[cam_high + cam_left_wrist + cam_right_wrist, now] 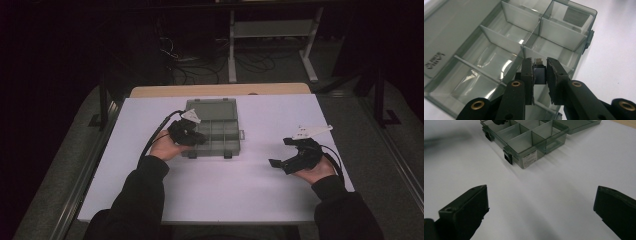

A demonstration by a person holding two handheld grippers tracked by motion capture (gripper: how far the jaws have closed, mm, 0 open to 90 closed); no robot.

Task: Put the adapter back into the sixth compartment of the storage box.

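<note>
Small dark block [539, 74]: clamped in left gripper [540, 75], over organizer box [226, 112].
Right gripper [541, 207]: jaws wide, empty, right of box.

We see the compartment box [215, 131] lying open on the counter [220, 195], its lid behind it. Our left claw [539, 75] hangs over the box's front left compartments, gripping a small block [539, 74]. Our right claw [280, 155] sits well apart, right of the box.

small dark block with metal tip [539, 73] | upright, pinched at lower centre of left gripper view | over smoky clear compartment box [223, 131] | box open, lid flat behind, divided cells, centre of high view on white table
</note>
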